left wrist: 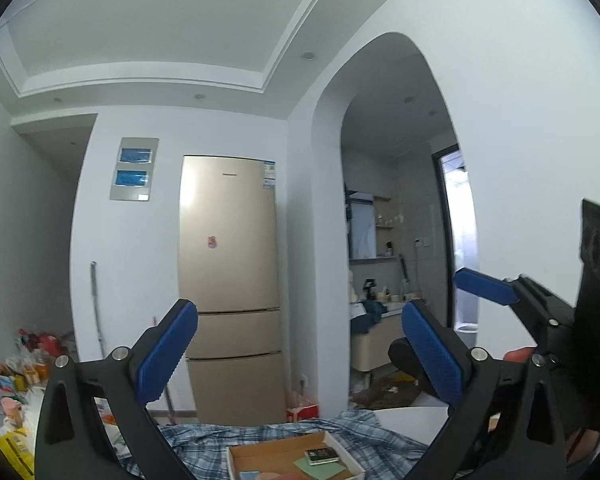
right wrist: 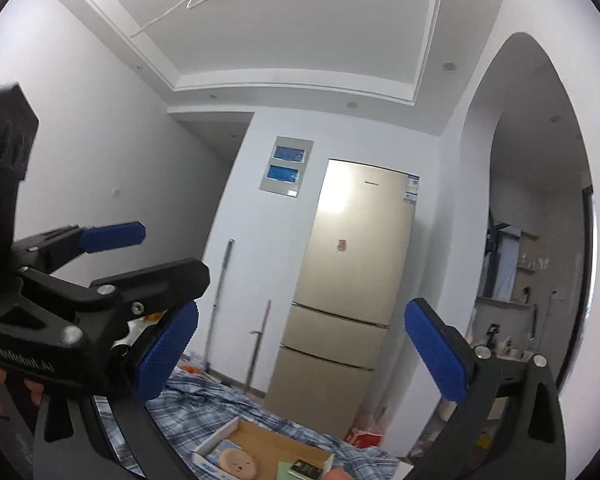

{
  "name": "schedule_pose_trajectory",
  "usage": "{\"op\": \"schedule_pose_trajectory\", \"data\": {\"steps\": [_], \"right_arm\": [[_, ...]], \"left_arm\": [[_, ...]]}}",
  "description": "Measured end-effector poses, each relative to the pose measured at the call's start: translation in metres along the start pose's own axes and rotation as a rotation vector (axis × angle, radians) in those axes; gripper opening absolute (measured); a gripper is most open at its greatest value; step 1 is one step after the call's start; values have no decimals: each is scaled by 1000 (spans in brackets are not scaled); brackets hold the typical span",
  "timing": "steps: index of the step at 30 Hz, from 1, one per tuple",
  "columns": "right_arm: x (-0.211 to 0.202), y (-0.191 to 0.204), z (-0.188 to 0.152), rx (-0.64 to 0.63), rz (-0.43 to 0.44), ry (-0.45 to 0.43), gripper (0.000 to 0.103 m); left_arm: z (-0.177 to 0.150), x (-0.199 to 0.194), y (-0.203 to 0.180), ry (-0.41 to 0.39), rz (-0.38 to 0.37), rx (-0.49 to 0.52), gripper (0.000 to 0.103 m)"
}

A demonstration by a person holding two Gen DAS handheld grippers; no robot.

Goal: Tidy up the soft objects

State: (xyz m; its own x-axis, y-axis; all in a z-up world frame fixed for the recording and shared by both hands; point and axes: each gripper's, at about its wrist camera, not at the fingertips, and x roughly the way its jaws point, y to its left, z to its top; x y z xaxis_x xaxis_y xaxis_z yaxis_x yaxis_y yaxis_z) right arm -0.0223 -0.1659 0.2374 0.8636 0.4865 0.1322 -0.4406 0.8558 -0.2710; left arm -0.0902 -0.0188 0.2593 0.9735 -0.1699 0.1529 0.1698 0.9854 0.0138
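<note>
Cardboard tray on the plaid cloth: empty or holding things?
Holding things. The cardboard tray contains a round peach-coloured item, a green pad and a small dark box.

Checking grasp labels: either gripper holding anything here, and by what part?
Nothing held. Left gripper and right gripper are both open and empty, raised above the cardboard box.

Soft, even daylight fills both views, cool and bluish on the white walls. A pale glare patch sits on the fridge door (left wrist: pixel 204 200). Fisheye distortion bends walls and ceiling lines, with black vignetting at the corners. Fine detail is slightly soft; shadows are faint.
</note>
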Motion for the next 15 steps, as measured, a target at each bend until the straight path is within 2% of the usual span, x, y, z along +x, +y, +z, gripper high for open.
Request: {"op": "schedule_pose_trajectory", "data": {"steps": [2, 4, 5, 6, 7, 9, 12, 15], "right_arm": [[-4, -5, 2, 26, -6, -8, 103], [-11, -8, 7, 26, -15, 3, 103], [-15, -9, 9, 25, -3, 3, 103], [-20, -10, 13, 32, 29, 15, 103], [-25, -11, 19, 41, 59, 15, 103], [-33, -6, 27, 16, 46, -22, 103], [-40, -2, 28, 23, 8, -35, 103], [-47, 3, 11, 19, -5, -23, 103]], "left_arm": [[3, -7, 0, -17, -11, 40, 103], [9, -13, 2, -33, 11, 63, 103], [14, -17, 3, -38, 56, 58, 103], [17, -17, 4, -34, 70, 47, 103], [19, -20, 4, -28, 64, 31, 103], [20, -27, 3, -4, 53, 11, 103], [9, -40, 3, 17, 82, 35, 103], [-13, -55, 1, 41, 94, 25, 103]]}}
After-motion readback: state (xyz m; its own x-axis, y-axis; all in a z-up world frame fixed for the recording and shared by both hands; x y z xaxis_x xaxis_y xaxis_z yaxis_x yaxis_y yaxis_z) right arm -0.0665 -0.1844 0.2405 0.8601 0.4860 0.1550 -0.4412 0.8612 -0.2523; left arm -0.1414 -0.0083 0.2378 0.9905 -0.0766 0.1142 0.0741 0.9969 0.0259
